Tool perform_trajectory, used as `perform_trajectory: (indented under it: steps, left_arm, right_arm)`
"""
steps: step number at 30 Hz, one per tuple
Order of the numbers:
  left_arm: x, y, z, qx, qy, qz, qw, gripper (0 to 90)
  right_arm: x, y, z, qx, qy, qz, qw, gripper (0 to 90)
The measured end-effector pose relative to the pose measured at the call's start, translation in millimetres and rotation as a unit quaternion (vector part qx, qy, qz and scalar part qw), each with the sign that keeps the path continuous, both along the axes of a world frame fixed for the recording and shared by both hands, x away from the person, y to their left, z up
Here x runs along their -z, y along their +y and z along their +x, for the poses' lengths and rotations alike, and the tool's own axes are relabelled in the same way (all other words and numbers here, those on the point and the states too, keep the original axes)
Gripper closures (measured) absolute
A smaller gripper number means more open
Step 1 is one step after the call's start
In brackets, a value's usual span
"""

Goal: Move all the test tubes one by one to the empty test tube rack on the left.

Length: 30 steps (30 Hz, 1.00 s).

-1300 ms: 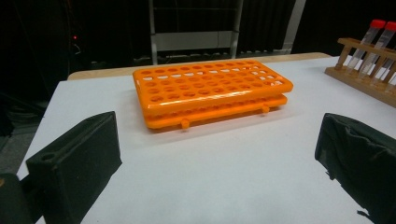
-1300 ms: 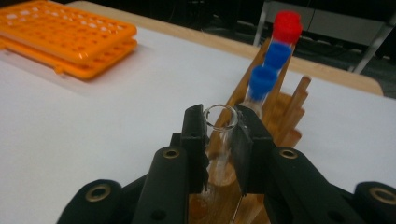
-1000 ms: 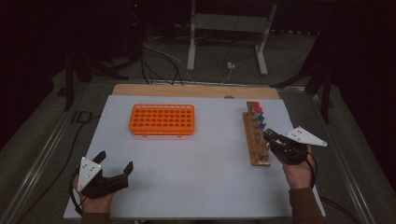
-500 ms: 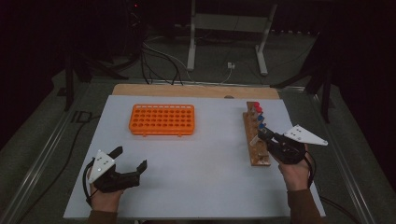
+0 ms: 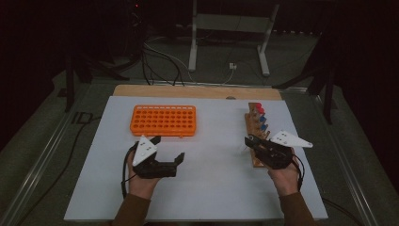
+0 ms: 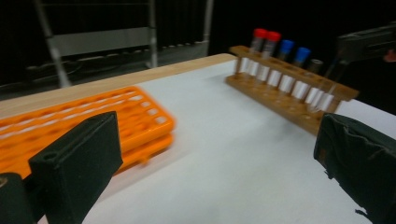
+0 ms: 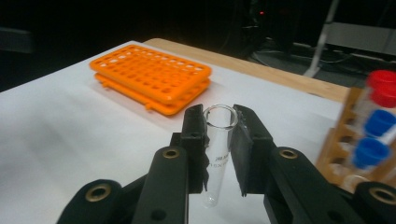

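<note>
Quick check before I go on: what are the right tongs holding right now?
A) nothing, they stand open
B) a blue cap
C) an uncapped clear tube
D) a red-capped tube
C: in the right gripper view the right tongs are closed on an open-mouthed clear tube with no cap, held upright above the white table.

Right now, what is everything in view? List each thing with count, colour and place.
Orange rack: one, orange, far left of the white mat.
Wooden rack: one, brown, right side.
Capped tubes: four, two red, two blue, at the wooden rack's far end.
Open tube: one, clear, uncapped, between the right gripper's jaws.
White mat: one, covering the table.
Metal stand: one, grey, beyond the table.
Left gripper: black, open, near the orange rack.
Right gripper: black, shut on the open tube.
</note>
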State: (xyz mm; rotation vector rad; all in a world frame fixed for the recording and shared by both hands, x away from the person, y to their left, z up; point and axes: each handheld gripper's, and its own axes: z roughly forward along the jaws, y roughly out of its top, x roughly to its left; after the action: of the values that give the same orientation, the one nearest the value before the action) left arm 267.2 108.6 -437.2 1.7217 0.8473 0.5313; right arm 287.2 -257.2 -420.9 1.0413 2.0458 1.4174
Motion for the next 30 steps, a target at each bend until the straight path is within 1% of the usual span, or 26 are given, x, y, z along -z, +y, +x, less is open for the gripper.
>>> perform_trajectory:
  steps: [1,2,3,5,6,8,9,10,11,12,13,14,15,16,17,18,19,20,21,22,23,24,25,27,28,30]
  left_arm:
    - [0.1,-7.2,1.9,0.005,0.0,0.0,1.0,1.7]
    - [0.5,-20.6,5.3,0.02,0.0,0.001,0.9998,1.7]
    - [0.5,-20.6,5.3,0.02,0.0,0.001,0.9998,1.7]
    - [1.7,-33.7,8.3,0.031,0.003,0.002,0.9995,1.9]
    - [3.6,-46.6,11.4,0.041,0.008,0.003,0.9991,1.9]
    - [5.0,-58.0,14.2,0.055,0.012,0.005,0.9984,4.0]
    - [5.0,-58.0,14.2,0.055,0.012,0.005,0.9984,4.5]
    - [5.7,-63.5,15.4,0.059,0.013,0.008,0.9981,5.4]
    - [7.6,-74.8,18.3,0.07,0.02,0.013,0.9972,6.4]
    - [7.6,-74.8,18.3,0.07,0.02,0.013,0.9972,7.3]
    - [8.6,-80.1,19.8,0.076,0.024,0.017,0.9966,8.5]
    - [9.8,-85.0,21.4,0.085,0.029,0.018,0.9958,10.5]
    - [12.7,-94.2,23.7,0.102,0.035,0.021,0.994,13.1]
    - [14.2,-98.8,24.3,0.107,0.037,0.025,0.9933,15.1]
    - [15.8,-103.5,24.5,0.11,0.038,0.027,0.9928,16.5]
    - [15.8,-103.5,24.5,0.11,0.038,0.027,0.9928,16.8]
    - [17.1,-107.6,24.2,0.111,0.037,0.03,0.9927,19.0]
    - [18.1,-110.7,23.6,0.113,0.033,0.032,0.9925,19.0]
    - [19.1,-114.8,22.5,0.122,0.026,0.033,0.9916,28.4]
    - [19.4,-116.6,22.4,0.128,0.025,0.033,0.9909,34.3]
    - [19.4,-116.6,22.4,0.128,0.025,0.033,0.9909,39.7]
    - [19.8,-119.3,21.8,0.138,0.022,0.038,0.9894,44.3]
    - [19.8,-119.3,21.8,0.138,0.022,0.038,0.9894,48.1]
    - [20.1,-121.2,21.6,0.146,0.024,0.039,0.9883,54.7]
    - [20.9,-123.3,21.6,0.153,0.027,0.043,0.9868,57.3]
    - [21.5,-124.0,21.5,0.155,0.028,0.046,0.9865,62.5]
  right_arm:
    - [0.1,4.1,-1.0,-0.008,0.0,0.0,1.0,76.5]
    - [0.0,6.0,-1.7,-0.011,-0.001,-0.001,0.9999,76.5]
    - [-0.3,7.6,-2.4,-0.015,-0.001,0.0,0.9999,76.5]
    - [-1.0,10.1,-3.9,-0.021,0.0,0.005,0.9998,76.5]
    - [-1.3,11.3,-4.5,-0.025,0.001,0.008,0.9997,76.5]
    - [-1.6,14.0,-5.7,-0.032,0.002,0.01,0.9994,76.5]
    - [-1.6,15.6,-6.2,-0.035,0.004,0.014,0.9993,76.5]
    - [-1.5,17.2,-6.5,-0.039,0.005,0.015,0.9991,76.5]
    - [-1.4,19.0,-7.0,-0.041,0.007,0.014,0.999,76.5]
    - [-1.4,19.0,-7.0,-0.041,0.007,0.014,0.999,76.5]
    - [-0.8,22.4,-8.0,-0.047,0.007,0.014,0.9988,76.5]
    - [-0.4,24.0,-8.5,-0.05,0.009,0.013,0.9986,76.5]
    - [0.2,25.5,-8.8,-0.053,0.009,0.012,0.9985,76.5]
    - [0.7,26.9,-9.2,-0.056,0.009,0.011,0.9983,76.5]
    - [1.0,28.0,-9.8,-0.057,0.011,0.01,0.9983,76.5]
    - [1.3,29.0,-10.1,-0.059,0.013,0.01,0.9981,76.5]
    - [1.7,29.7,-10.1,-0.061,0.014,0.011,0.998,76.5]
    - [1.7,29.7,-10.1,-0.061,0.014,0.011,0.998,76.5]
    - [2.7,31.1,-10.1,-0.064,0.016,0.01,0.9977,76.5]
    - [3.2,31.9,-10.1,-0.066,0.018,0.011,0.9976,76.5]
    - [3.9,32.5,-10.0,-0.066,0.019,0.011,0.9975,76.5]
    - [4.4,32.9,-9.9,-0.068,0.021,0.013,0.9973,76.5]
    - [4.9,33.3,-9.9,-0.071,0.024,0.014,0.9971,76.5]
    - [5.6,34.6,-10.1,-0.072,0.026,0.013,0.997,76.5]
    - [6.0,34.9,-10.0,-0.073,0.026,0.013,0.9969,76.5]
    - [6.9,35.1,-9.6,-0.075,0.027,0.014,0.9967,76.5]
